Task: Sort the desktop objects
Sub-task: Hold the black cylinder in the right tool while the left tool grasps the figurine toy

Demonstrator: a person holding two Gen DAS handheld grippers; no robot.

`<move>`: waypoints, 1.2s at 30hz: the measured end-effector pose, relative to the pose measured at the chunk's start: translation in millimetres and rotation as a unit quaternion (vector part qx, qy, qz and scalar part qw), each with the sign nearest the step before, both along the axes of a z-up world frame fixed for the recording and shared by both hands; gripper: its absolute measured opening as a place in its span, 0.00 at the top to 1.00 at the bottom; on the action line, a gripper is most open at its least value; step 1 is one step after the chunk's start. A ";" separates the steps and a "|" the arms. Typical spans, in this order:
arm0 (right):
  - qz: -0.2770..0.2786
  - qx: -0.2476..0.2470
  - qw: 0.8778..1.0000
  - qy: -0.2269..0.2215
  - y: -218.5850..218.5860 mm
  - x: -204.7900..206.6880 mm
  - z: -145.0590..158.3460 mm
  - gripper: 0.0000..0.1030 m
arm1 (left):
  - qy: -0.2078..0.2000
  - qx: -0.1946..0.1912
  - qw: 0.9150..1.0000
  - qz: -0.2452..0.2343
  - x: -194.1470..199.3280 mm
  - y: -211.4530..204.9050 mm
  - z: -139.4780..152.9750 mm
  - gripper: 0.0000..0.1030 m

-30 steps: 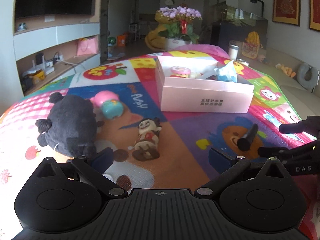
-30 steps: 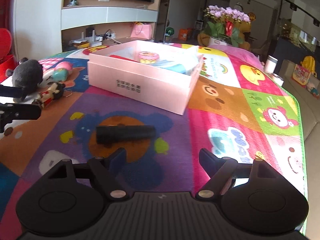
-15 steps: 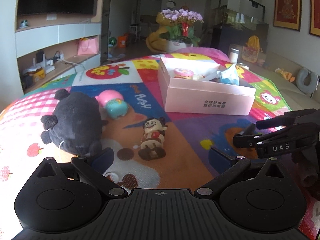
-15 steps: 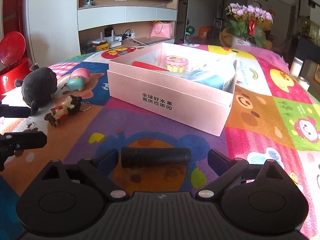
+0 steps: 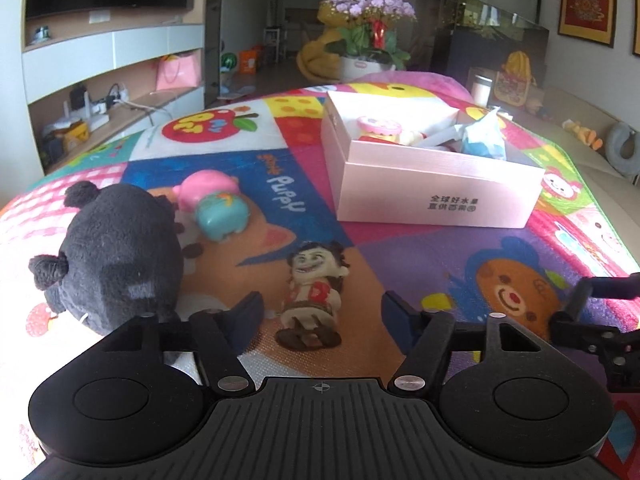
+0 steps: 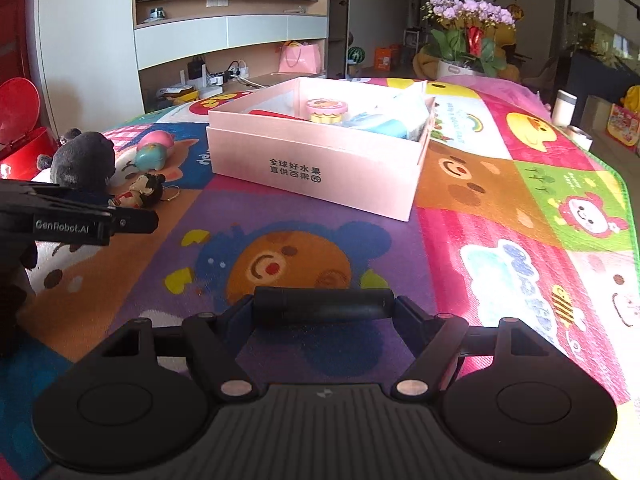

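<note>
left gripper [image 5: 322, 310] low over the play mat [image 5: 420, 256], jaws have just been closing in, the small figurine [image 5: 314, 300] lies between the fingers but there is a gap on both sides, pads not pressing it, so not gripped. black plush toy [image 5: 116, 256] sits just left of the left finger, close, tight on that side. pink and teal toy [image 5: 214, 210] lies behind the plush, near it. bare mat to the right of the figurine out to the bear print.

right gripper [image 6: 324, 312] down at the mat, jaws have just been closing too, black cylinder [image 6: 322, 306] lies crosswise between the fingers, each end touching a finger pad, clamped end to end. cylinder sits at the near edge of the bear-face print. the left gripper's body pokes into the right wrist view at the left edge, well apart from the cylinder.

pink box [image 6: 316, 160] stands open past both grippers, mid mat, already holding a small round pink-lidded tub [image 6: 326, 110], a blue and white packet [image 6: 390, 120] and something red. a stretch of bare purple mat runs between cylinder and box front. mat's right edge drops off beyond the green border; white cup [image 6: 564, 108] stands off the far right edge. flower pot [image 6: 466, 46] beyond the far end.
</note>
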State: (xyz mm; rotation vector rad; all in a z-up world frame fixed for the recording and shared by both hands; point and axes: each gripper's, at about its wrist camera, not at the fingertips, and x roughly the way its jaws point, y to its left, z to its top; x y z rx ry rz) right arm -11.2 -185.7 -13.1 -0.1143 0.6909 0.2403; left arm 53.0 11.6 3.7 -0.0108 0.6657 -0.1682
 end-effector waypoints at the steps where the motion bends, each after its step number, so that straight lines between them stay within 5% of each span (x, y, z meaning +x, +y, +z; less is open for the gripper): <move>1: -0.005 -0.005 1.000 -0.009 0.6 -2.9 0.7 0.28 | -0.001 0.008 1.000 0.001 2.2 -1.2 -0.1 0.41; 5: -0.013 -0.015 1.000 -0.020 3.3 -3.1 1.3 0.28 | -0.001 0.036 0.999 -0.007 4.2 -9.0 0.6 0.52; 13: -0.013 0.000 1.000 -0.005 -1.4 2.4 -0.8 0.22 | 0.005 0.027 0.998 -0.064 -13.0 -29.0 5.5 0.50; 18: -0.012 0.003 1.000 -0.009 -1.4 0.8 -0.6 0.19 | 0.000 -0.001 0.991 -0.133 -31.9 -35.5 8.3 0.34; 26: -0.009 0.006 1.000 -0.014 -1.4 -1.1 0.2 0.15 | -0.027 0.048 0.992 -0.115 -7.9 -27.8 3.3 0.08; 31: -0.008 0.006 1.000 -0.014 -1.2 -1.2 -0.1 0.15 | -0.011 0.043 0.989 -0.143 7.1 -31.7 0.6 0.15; 33: -0.007 0.004 1.000 -0.015 -0.2 -1.0 -0.2 0.15 | -0.011 0.055 0.988 -0.145 7.4 -36.9 -1.2 0.30; 36: -0.006 0.000 1.000 -0.014 1.3 -1.1 -0.6 0.15 | -0.011 0.051 0.988 -0.142 3.7 -38.0 -0.7 0.30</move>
